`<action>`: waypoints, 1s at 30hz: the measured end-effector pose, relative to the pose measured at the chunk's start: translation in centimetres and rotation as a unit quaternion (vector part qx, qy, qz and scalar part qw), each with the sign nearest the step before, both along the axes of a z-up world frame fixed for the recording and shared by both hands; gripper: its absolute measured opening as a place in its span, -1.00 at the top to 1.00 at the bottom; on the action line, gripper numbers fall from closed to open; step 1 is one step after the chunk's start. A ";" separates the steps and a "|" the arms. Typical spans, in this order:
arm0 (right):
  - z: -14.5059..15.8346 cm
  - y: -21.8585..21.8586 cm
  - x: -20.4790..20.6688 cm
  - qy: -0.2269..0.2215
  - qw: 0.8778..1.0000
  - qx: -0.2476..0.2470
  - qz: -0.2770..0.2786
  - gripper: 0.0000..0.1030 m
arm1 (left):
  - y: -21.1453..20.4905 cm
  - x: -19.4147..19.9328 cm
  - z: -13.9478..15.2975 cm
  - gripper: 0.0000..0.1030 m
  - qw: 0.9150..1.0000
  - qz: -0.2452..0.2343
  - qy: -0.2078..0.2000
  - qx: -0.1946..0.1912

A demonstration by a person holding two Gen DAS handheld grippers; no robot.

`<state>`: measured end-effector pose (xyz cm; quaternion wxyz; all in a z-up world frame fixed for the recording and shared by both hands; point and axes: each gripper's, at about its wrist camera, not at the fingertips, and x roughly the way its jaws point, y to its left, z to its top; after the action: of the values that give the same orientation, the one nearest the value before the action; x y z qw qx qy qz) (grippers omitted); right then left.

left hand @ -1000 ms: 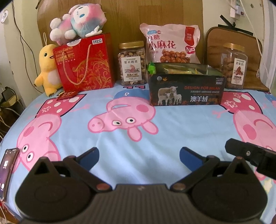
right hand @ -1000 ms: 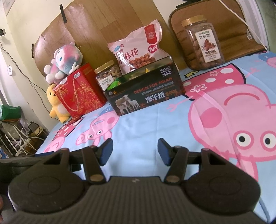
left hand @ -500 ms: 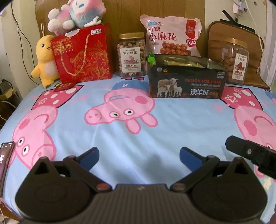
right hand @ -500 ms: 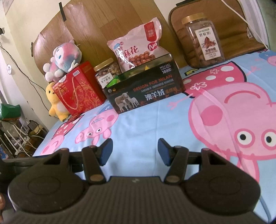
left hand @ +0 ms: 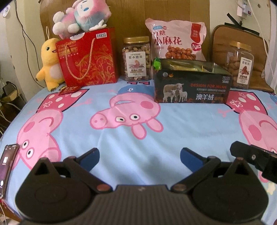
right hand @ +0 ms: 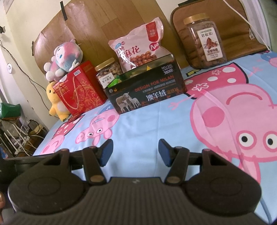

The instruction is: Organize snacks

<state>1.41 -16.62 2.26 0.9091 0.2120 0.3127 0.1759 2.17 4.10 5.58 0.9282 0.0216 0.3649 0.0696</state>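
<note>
A blue bedsheet printed with pink cartoon pigs covers the surface, and behind it a wooden board leans against the cream wall. At the back left a yellow duck plush stands just beside a red gift bag, with a pink-and-blue plush lying on top of the bag and a small red tag on the sheet in front of it. A phone lies at the near left edge, a brown cushion is propped at the back right, and cables tangle on the floor to the left.

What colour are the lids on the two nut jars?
Gold on both jars; clearest in the right wrist view.
</note>
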 end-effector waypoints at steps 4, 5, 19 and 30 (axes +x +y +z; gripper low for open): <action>0.0 0.0 0.0 0.001 1.000 -0.001 0.001 -0.18 | -0.1 -0.1 0.2 -1.00 1.000 0.001 -0.013 0.005; 0.0 0.0 0.0 0.001 1.000 -0.001 0.001 -0.18 | -0.1 -0.1 0.3 -1.00 1.000 0.001 -0.017 0.006; 0.0 -0.5 0.0 0.002 1.000 -0.001 -0.003 -0.18 | -0.1 0.2 0.0 -1.00 1.000 -0.010 0.002 -0.008; 0.0 -0.4 0.1 0.004 1.000 -0.001 0.001 -0.18 | 0.1 0.1 -0.1 -1.00 1.000 -0.007 0.001 -0.001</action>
<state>1.47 -17.00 2.21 0.9079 0.2113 0.3166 0.1754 2.28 4.16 5.49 0.9284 0.0232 0.3655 0.0627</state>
